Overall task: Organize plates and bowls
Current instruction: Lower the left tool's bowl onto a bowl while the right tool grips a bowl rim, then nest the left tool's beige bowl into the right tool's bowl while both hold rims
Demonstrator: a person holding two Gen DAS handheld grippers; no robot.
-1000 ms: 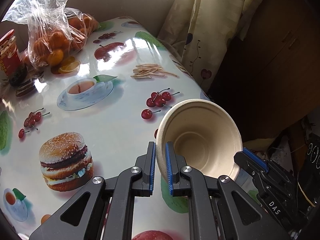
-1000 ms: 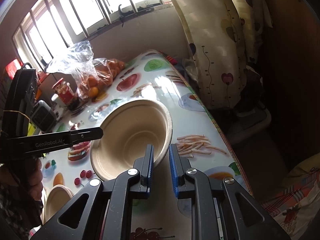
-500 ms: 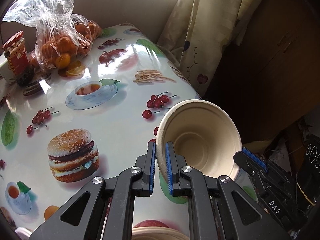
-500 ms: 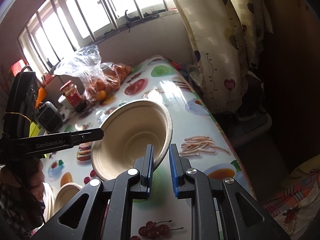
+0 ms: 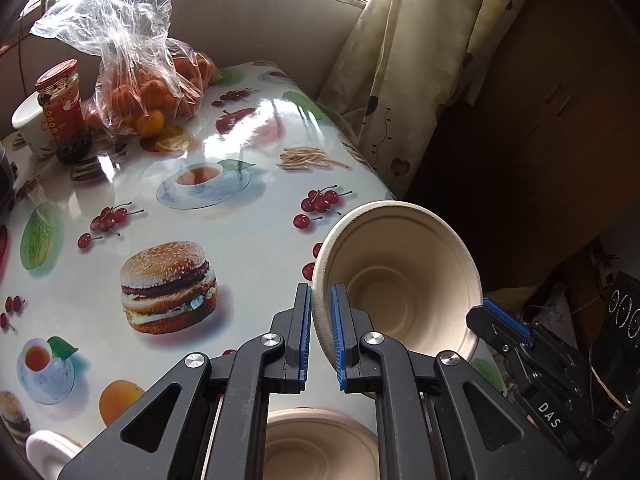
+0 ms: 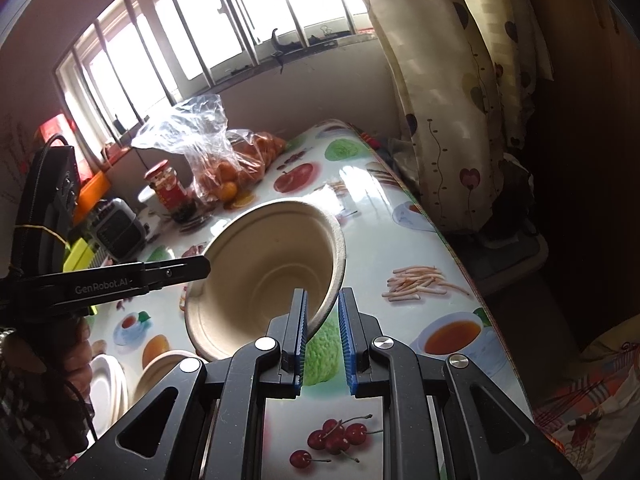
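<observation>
Holding one beige moulded-pulp bowl [image 5: 400, 280] off the table btw both tongs: left gripper [image 5: 321, 332] is clamped on the rim at the bowl's 9 o'clock, right gripper [image 6: 323, 336] is pinching the opposite rim at approx 3 o'clock. In the right wrist view the right pads look a bit apart, w/ the rim pressed against one pad only, so that grip seems the looser one. Bowl is tilted, mouth toward the cameras, hanging above the glossy food-print tablecloth [image 5: 240, 248] near its right-hand edge.

Just below, at 6 o'clock, sits a second beige pulp bowl [image 5: 320, 444]; beside it at 8 o'clock a white plate stack [image 6: 106, 392].

Further out, at 11 o'clock: clear plastic bag of oranges [image 5: 140, 84], a red-lidded jar [image 5: 60, 108], then the barred window [image 6: 224, 28].

Step in hand, as I read it: carrying the bowl to nest it. Next move prob calls for levelling it, centring over the lower bowl, lowering, then both tongs letting go together.
</observation>
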